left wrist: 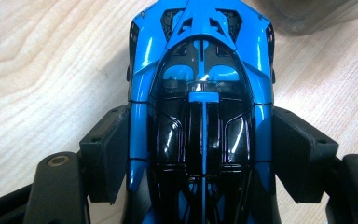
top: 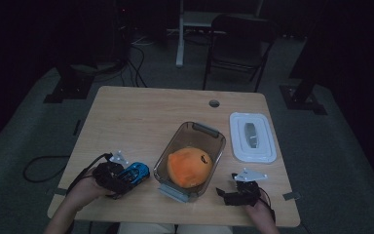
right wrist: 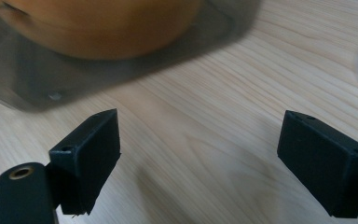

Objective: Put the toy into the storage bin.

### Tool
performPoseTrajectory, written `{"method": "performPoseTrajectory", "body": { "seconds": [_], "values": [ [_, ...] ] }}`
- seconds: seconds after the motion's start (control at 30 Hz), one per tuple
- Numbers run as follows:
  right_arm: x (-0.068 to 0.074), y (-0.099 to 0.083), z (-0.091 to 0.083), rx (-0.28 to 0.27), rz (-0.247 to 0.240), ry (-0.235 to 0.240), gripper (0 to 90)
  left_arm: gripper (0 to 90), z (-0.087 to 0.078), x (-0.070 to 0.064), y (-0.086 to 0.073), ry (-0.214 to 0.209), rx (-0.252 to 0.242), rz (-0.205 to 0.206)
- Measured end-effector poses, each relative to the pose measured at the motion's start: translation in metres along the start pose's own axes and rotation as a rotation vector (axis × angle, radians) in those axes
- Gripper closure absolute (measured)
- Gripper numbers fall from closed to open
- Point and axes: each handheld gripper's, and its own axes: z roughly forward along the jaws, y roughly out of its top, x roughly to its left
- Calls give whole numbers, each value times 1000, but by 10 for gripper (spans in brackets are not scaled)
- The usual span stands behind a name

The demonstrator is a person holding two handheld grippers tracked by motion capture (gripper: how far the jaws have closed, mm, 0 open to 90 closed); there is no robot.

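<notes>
The left tongs [left wrist: 200,158] are clamped on one blue toy car [left wrist: 200,93], a black pad pressed to each flank, the car's nose pointing toward the top of the left gripper view. In the high view those tongs [top: 126,176] and the car [top: 135,172] sit at the lower left of the worktop [top: 141,112], just beside the container. The right tongs [right wrist: 200,158] stand wide apart, released, with bare wood between the pads; in the high view they [top: 226,194] sit lower right. There is one clear container [top: 213,141] mid-frame holding one orange ball [top: 190,167], and one white lid [top: 253,138] lies to its right.
</notes>
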Motion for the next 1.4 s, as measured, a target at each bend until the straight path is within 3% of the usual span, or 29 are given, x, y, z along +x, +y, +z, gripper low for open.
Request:
{"method": "performPoseTrajectory", "body": {
  "seconds": [0.1,0.33,0.53,0.67,0.87,1.03,1.2,1.4],
  "values": [
    [8,7,6,-8,-26,28,127,288,-5,4,4,1,-10,-18],
    [21,17,21,-22,-28,71,122,288,-24,12,11,26,-32,-36],
    [28,23,29,-19,-30,65,122,288,-45,16,19,62,-50,-33],
    [34,29,39,-5,1,50,122,288,-59,19,26,78,-68,-34],
    [44,44,54,14,-17,26,117,288,-76,19,43,109,-85,-12],
    [51,54,68,11,-11,42,116,288,-90,23,58,115,-140,-22],
    [51,50,63,7,-16,42,117,288,-88,17,77,97,-141,14],
    [40,39,44,-17,0,-9,117,288,-74,3,103,74,-126,59]
  ]
}}
